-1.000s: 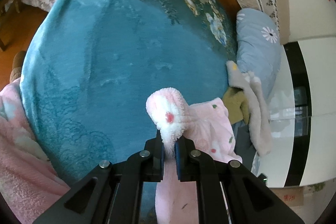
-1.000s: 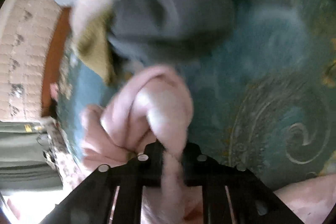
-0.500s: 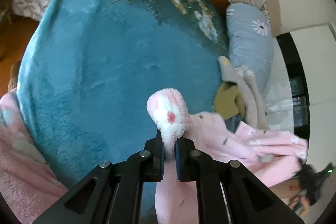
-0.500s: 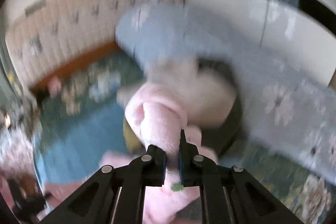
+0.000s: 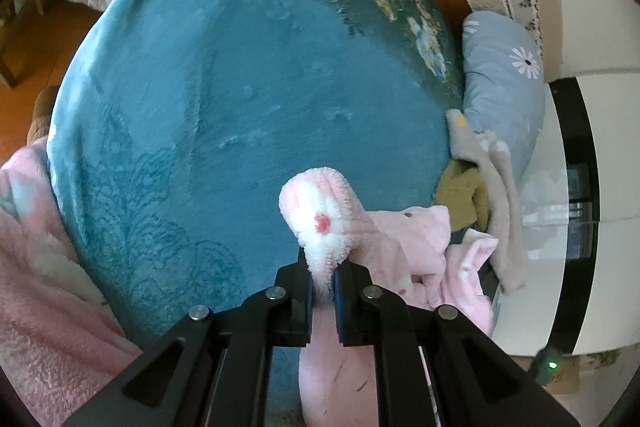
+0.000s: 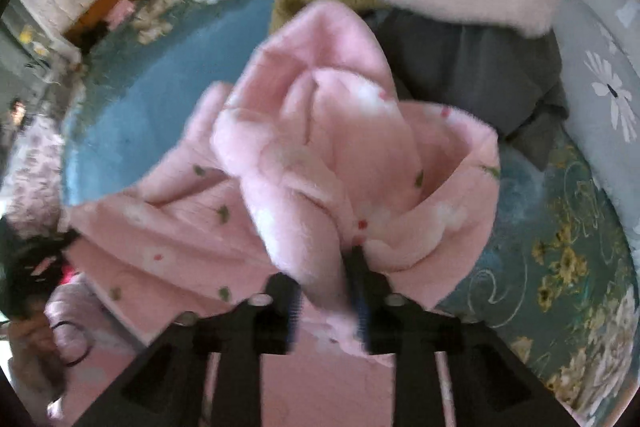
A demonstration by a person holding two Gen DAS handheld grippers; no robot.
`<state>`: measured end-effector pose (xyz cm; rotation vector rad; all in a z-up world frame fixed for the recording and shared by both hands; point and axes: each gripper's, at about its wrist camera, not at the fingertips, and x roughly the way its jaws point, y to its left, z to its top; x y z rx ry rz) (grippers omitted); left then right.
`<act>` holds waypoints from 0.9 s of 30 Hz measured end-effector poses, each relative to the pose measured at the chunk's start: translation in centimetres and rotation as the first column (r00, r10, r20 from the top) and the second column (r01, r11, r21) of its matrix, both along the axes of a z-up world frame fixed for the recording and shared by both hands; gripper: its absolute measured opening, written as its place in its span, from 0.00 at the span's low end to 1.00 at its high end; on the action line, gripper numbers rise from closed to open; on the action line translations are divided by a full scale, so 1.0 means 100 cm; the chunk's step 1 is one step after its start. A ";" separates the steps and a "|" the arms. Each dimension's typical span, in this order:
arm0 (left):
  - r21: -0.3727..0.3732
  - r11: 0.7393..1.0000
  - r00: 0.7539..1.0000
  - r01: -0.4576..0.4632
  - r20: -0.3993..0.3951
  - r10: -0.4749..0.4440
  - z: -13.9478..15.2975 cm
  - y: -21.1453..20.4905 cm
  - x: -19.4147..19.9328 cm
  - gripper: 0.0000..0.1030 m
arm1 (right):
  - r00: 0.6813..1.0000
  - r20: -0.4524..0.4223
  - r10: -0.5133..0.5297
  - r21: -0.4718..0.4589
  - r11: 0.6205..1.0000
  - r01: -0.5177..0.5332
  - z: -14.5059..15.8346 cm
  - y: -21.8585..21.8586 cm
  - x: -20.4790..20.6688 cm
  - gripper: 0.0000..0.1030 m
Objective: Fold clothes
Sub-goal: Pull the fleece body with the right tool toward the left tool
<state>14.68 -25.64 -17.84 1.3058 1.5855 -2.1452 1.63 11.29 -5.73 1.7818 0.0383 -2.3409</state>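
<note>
Left gripper [image 5: 321,281] is clamped on a pink fleece garment [image 5: 320,223]. Right gripper [image 6: 326,301] pinches the same garment above a teal blanket [image 5: 248,99].

R wrist view all blurry. Pink fleece [image 6: 320,155] hides R fingertips, runs off bottom edge. Grey cloth [image 6: 472,67] half covered.

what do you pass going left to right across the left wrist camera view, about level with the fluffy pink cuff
pink fleece blanket → teal plush bedspread → pink flowered garment pinched in the left gripper → olive-yellow garment → grey garment → white wardrobe front
</note>
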 end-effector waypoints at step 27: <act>-0.010 1.000 0.999 -0.003 0.035 0.003 -0.014 0.003 -0.001 0.27 | 0.924 0.100 -0.368 -0.084 0.923 0.376 -0.060 -0.049 -0.161 0.11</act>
